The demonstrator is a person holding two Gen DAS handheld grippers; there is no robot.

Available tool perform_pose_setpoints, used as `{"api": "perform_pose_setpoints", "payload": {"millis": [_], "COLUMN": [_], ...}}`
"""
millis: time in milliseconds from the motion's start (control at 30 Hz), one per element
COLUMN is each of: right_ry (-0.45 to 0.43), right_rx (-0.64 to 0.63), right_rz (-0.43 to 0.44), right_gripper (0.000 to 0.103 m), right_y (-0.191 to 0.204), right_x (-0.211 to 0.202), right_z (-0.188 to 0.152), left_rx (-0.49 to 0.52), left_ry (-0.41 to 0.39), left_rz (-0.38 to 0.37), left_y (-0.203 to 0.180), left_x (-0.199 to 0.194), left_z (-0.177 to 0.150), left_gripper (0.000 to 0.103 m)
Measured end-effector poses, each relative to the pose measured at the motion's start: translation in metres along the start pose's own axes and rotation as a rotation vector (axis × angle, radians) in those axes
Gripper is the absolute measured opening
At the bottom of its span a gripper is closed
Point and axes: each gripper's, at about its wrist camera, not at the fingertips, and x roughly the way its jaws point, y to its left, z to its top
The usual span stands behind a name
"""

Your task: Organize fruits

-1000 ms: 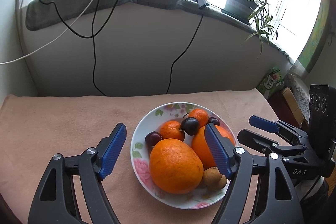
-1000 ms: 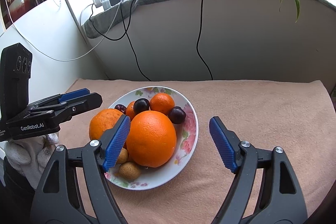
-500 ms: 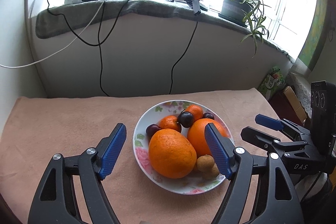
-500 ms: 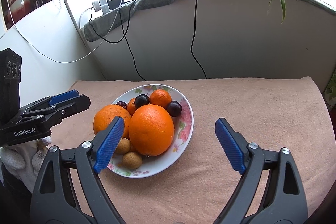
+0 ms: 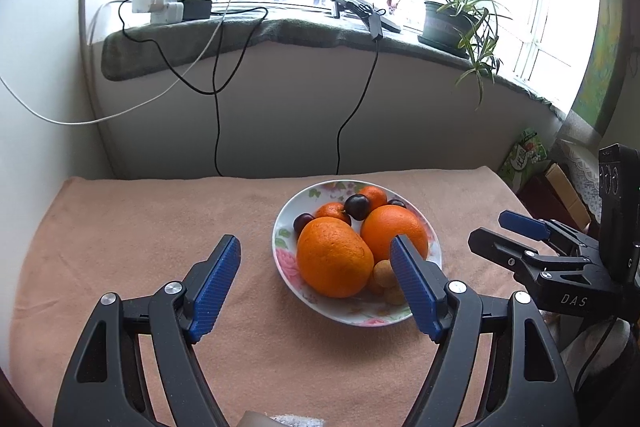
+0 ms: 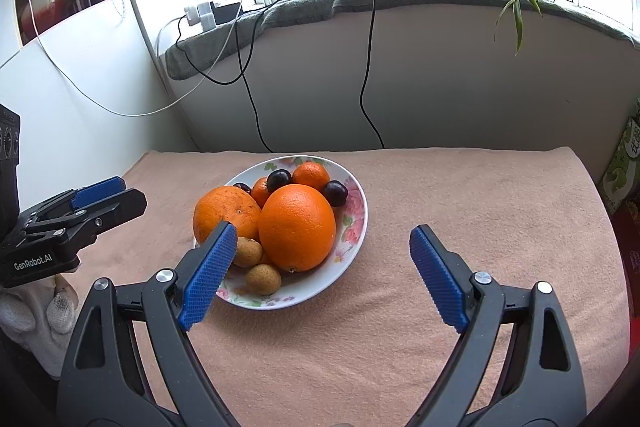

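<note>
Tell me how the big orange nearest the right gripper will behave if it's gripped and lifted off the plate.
The big orange looks round and firm, so it will probably hold its shape but may slip between flat pads. It leans against the other large orange and the small brown fruits, which could roll once it lifts. The shallow plate offers little wall to stop them.

Potted plant (image 5: pixel 452 21), chargers (image 5: pixel 156 3) on windowsill — black cables (image 5: pixel 218 131) hanging down wall.
</note>
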Motion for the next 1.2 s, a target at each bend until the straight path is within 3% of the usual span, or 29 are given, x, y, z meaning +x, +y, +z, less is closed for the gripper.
{"api": "perform_pose_setpoints", "payload": {"millis": [67, 567, 1200], "right_ry": [-0.009, -0.024, -0.007], "right_rx": [-0.001, 0.017, 0.045], "right_rz": [-0.005, -0.031, -0.010], "right_gripper": [0.091, 0.091, 0.091], "right_y": [0.002, 0.013, 0.009], "right_x": [-0.005, -0.025, -0.023], "right_z": [-0.002, -0.024, -0.025], "left_rx": [0.002, -0.023, -0.018], "left_ry": [-0.007, -0.012, -0.020], "left_rz": [0.014, 0.064, 0.069], "left_y": [-0.001, -0.003, -0.002], "left_x": [-0.006, -0.032, -0.041], "left_z": [-0.004, -0.035, -0.038], "left_gripper": [0.082, 0.082, 0.082]}}
